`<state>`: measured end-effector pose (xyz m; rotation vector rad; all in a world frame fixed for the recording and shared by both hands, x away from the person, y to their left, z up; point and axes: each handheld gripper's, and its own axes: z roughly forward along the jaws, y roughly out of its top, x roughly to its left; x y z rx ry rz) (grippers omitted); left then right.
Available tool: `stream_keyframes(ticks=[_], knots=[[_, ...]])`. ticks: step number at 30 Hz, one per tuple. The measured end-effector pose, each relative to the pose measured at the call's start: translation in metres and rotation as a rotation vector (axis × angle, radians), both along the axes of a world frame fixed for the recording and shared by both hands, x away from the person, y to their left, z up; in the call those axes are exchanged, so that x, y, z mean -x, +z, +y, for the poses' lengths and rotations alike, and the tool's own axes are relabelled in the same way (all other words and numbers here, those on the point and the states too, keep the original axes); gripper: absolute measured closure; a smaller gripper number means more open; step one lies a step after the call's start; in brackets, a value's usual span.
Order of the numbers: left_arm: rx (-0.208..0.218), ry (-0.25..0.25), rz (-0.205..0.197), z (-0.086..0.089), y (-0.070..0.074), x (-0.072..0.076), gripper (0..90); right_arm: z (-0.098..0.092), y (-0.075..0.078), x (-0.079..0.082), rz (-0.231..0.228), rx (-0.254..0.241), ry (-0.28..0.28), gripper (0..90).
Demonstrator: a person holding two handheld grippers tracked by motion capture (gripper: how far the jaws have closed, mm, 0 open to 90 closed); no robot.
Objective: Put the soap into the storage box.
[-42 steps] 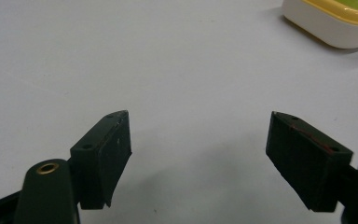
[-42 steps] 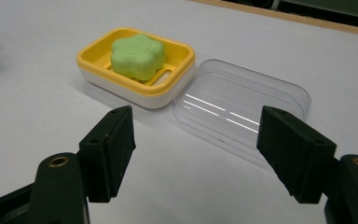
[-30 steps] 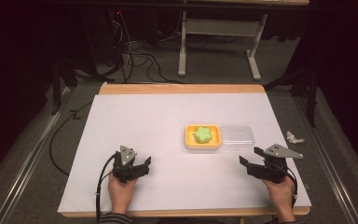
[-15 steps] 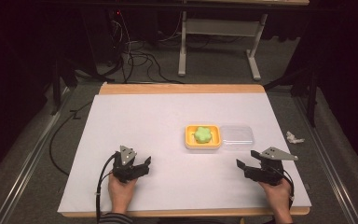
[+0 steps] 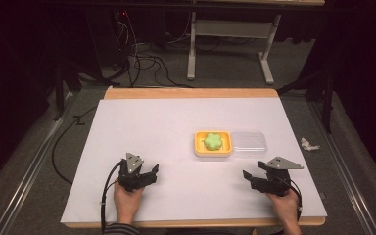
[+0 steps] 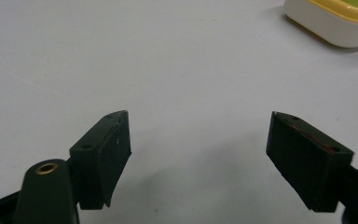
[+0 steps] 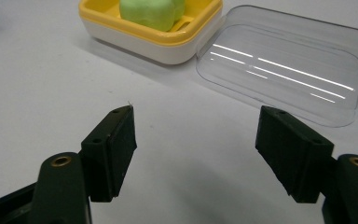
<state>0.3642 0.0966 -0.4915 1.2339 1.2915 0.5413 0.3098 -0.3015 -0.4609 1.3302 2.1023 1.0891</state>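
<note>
A yellow-and-white soap dish [image 5: 198, 145] stands open right of the table's middle, with a green flower-shaped soap [image 5: 214, 140] in it. Its clear lid [image 5: 248, 143] lies flat beside it on the right. In the right gripper view the dish [image 7: 135, 39], the soap [image 7: 151, 13] and the lid [image 7: 284, 65] lie just ahead of my right gripper [image 7: 196, 149], which is open and holds nothing. That right gripper [image 5: 252, 178] sits near the front right of the table. My left gripper [image 5: 151, 172] rests open at the front left. A corner of the dish [image 6: 331, 25] sits far ahead of the left gripper [image 6: 200, 144].
The table [image 5: 142, 127] has a white top with a wooden edge showing at the back. A crumpled white scrap [image 5: 308, 144] lies on the floor off the right edge. Cables [image 5: 142, 58] and a white desk frame [image 5: 225, 34] stand beyond the table.
My right gripper has slid slightly left and forward, toward the lid. The left gripper, dish and lid have stayed put.
</note>
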Motion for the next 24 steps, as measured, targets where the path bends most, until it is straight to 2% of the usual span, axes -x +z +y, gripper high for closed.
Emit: stream_keyframes(ticks=[5,14,24], knots=[[-0.001,-0.002,-0.001,0.0,0.0,0.0,22.4,0.003,-0.006,-0.001,0.015,0.001,0.0,29.4],[0.004,0.0,-0.002,0.0,0.0,0.0,22.4,0.01,-0.014,-0.002,0.04,0.035,0.005,29.5],[-0.001,-0.004,-0.001,0.0,0.0,0.0,22.4,0.015,-0.017,-0.003,0.049,0.06,0.008,29.4]])
